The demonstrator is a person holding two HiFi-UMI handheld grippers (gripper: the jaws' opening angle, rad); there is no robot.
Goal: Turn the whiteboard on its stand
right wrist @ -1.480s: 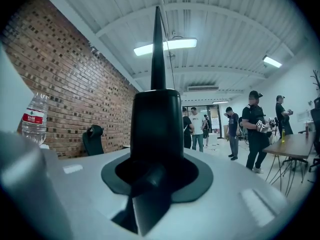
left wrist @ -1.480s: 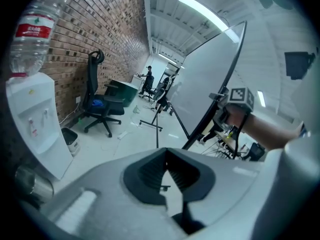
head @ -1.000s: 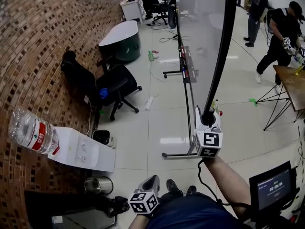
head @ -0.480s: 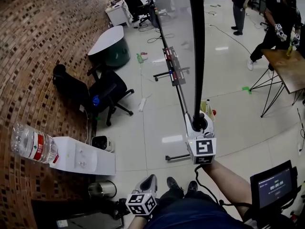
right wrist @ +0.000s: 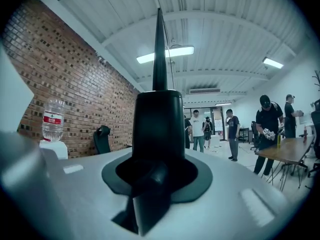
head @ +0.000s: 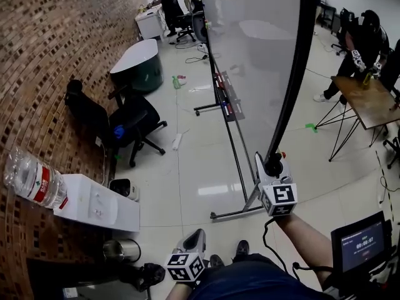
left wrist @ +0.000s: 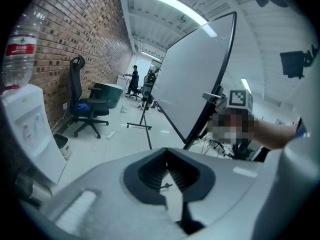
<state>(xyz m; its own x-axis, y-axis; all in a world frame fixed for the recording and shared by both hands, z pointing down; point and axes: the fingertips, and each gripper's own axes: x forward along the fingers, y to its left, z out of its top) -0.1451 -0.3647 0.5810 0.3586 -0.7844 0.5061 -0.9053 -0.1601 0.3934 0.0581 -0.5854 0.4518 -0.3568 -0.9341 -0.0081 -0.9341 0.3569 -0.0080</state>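
The whiteboard (head: 250, 49) is a tall grey panel in a black frame on a wheeled stand (head: 230, 144), and its face shows wide in the head view. My right gripper (head: 273, 164) is shut on the frame's near black edge (head: 292, 89) low down. In the right gripper view that edge (right wrist: 159, 119) rises as a black bar from between the jaws of the right gripper (right wrist: 155, 179). My left gripper (head: 195, 239) hangs low by the person's body, away from the board, shut and holding nothing. The left gripper view shows the whiteboard (left wrist: 192, 89) tilted ahead of the left gripper (left wrist: 170, 181).
A water dispenser (head: 94, 202) with a bottle (head: 31, 180) stands against the brick wall at the left, with a metal pot (head: 119, 250) beside it. An office chair (head: 134, 120) and a rounded table (head: 140, 61) lie further back. A folding table (head: 369, 102) and people (head: 362, 42) are at the right.
The board has swung on its stand: half a second ago it stood edge-on, now its face shows wide. My right gripper kept its hold and shifted slightly right. The left gripper stayed put.
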